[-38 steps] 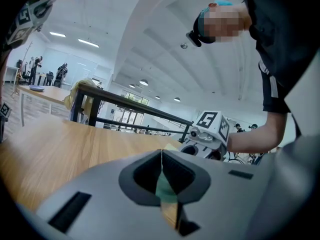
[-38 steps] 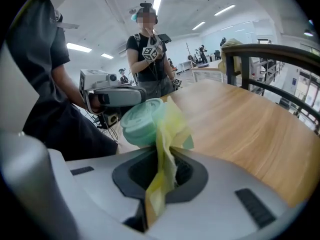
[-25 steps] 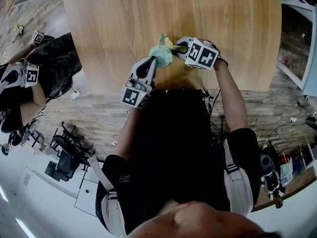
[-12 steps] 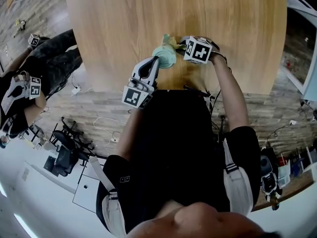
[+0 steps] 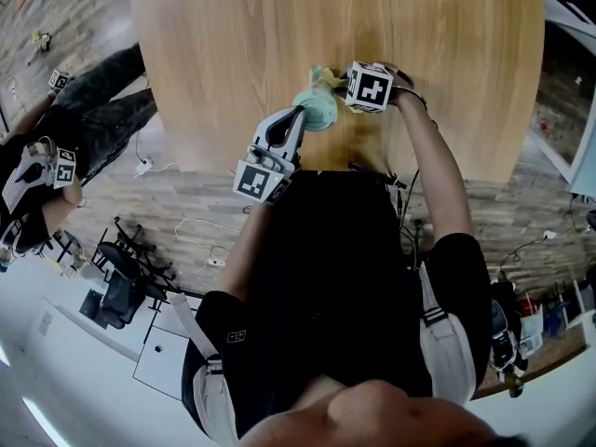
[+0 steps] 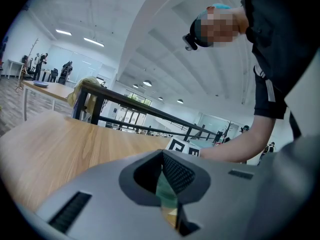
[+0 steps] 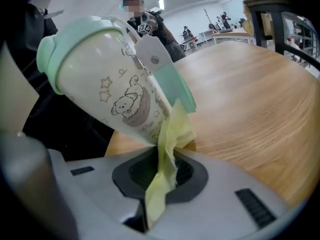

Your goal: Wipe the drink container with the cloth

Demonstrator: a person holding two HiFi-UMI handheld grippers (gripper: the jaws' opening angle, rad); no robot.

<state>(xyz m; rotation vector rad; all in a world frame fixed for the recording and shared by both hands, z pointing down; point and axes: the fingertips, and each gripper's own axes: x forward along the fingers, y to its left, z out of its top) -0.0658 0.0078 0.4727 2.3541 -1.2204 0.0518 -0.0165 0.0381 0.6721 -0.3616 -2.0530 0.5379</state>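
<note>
In the head view the mint-lidded drink container (image 5: 318,110) hangs tilted just above the wooden table (image 5: 279,26), near its front edge. My left gripper (image 5: 297,119) holds it from the near side, and in the left gripper view it (image 6: 167,184) is shut on a thin pale-green part of the container (image 6: 165,193). The right gripper view shows the white cup (image 7: 107,81) with its bear drawing and mint strap. My right gripper (image 7: 161,171) is shut on a yellow cloth (image 7: 167,144), which touches the cup's lower end. From above, that gripper (image 5: 338,85) and cloth (image 5: 324,77) sit at the cup's far right.
Another person (image 5: 56,147) with marker-cube grippers sits at the left, beside the table's left edge. The table's front edge runs just under my grippers. Cables and office chairs lie on the floor below.
My right gripper and the cloth have shifted a little up and left against the cup. The left gripper keeps its hold, and the cup has moved only slightly.
</note>
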